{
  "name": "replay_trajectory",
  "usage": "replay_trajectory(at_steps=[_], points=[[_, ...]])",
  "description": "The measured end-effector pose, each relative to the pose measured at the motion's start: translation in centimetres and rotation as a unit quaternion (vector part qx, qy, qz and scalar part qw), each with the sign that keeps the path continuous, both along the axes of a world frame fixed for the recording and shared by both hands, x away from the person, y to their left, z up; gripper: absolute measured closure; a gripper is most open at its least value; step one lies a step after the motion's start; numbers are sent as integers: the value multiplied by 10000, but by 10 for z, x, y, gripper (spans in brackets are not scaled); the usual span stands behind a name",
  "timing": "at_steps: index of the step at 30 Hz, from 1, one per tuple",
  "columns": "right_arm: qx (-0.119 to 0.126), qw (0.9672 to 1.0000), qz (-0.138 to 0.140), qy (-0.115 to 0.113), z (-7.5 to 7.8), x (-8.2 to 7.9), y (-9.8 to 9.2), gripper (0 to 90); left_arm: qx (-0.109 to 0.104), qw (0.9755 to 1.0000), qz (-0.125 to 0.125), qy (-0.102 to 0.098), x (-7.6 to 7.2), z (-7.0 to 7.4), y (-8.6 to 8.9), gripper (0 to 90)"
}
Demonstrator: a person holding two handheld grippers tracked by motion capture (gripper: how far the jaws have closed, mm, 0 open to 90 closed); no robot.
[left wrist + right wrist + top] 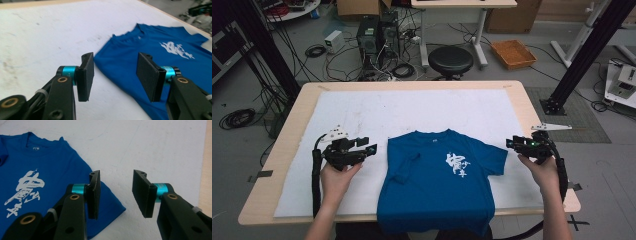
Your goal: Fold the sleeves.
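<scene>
T-shirt (439,182) lies flat on white mat (362,112) — jaws of both grippers apart.

Pretty cluttered lab from where I'm standing. Grey floor (242,145) with cables (237,118) snaking everywhere, a black round stool (450,61) just past the far edge of the wooden table (287,135), computer towers (377,35) to its left, and an orange tray (513,53) on the floor far right.

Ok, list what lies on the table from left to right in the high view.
left gripper → blue T-shirt → right gripper, all on the white table cover.
</scene>
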State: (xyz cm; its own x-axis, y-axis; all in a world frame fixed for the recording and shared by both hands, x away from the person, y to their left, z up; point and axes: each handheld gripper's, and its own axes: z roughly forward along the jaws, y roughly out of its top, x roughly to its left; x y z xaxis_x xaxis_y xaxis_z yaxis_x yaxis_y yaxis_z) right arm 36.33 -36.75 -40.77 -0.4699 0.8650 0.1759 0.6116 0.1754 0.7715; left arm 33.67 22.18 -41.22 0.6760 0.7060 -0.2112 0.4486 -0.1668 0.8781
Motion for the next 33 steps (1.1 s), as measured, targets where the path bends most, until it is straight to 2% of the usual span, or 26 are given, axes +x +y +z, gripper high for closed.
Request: replay_trajectory(at_steps=[3, 4, 5, 8, 11, 13, 16, 19, 20, 23, 25, 26, 27, 30, 31, 33], points=[[18, 10000, -76, 4, -2, 1, -2, 589, 166, 9985, -506, 100, -3, -3, -26, 492], [27, 10000, -89, 4, -3, 0, -3, 589, 166, 9985, -506, 100, -3, -3, -26, 501], [27, 10000, -89, 4, -3, 0, -3, 589, 180, 9978, -632, 107, -5, -4, -34, 501], [30, 9999, -118, -18, -3, 0, -6, 588, 318, 9938, -1053, 181, -11, -7, -62, 529], [10, 9999, -139, -15, -3, 0, -6, 588, 693, 9880, -1373, 162, -17, -13, -87, 565], [13, 9999, -136, -21, -3, 0, -6, 588, 1084, 9848, -1349, 149, -19, -19, -100, 582], [8, 9999, -143, -41, -3, 0, -6, 588, 1335, 9823, -1295, 219, -16, -26, -106, 617], [8, 9999, -148, -57, -2, -1, -7, 588, 1596, 9795, -1204, 232, -16, -31, -110, 739], [4, 9998, -159, -75, -2, -1, -7, 588, 1610, 9792, -1214, 232, -16, -32, -110, 782], [-5, 9999, -158, -67, -2, -1, -7, 589, 1483, 9805, -1274, 217, -18, -30, -108, 873], [-8, 9998, -158, -71, -2, -1, -7, 589, 1318, 9819, -1341, 222, -19, -28, -105, 873], [-3, 9998, -161, -76, -2, -1, -7, 588, 1099, 9831, -1448, 211, -21, -25, -101, 874], [-2, 9998, -168, -82, -1, -1, -7, 589, 1099, 9831, -1448, 211, -21, -25, -101, 874], [3, 9998, -178, -88, -1, -1, -8, 589, 879, 9819, -1667, 185, -23, -23, -97, 872], [8, 9998, -176, -91, -1, -1, -8, 588, 843, 9813, -1719, 192, -23, -23, -97, 849], [8, 9998, -191, -93, -1, -2, -9, 588, 921, 9833, -1540, 304, -22, -24, -97, 640]])
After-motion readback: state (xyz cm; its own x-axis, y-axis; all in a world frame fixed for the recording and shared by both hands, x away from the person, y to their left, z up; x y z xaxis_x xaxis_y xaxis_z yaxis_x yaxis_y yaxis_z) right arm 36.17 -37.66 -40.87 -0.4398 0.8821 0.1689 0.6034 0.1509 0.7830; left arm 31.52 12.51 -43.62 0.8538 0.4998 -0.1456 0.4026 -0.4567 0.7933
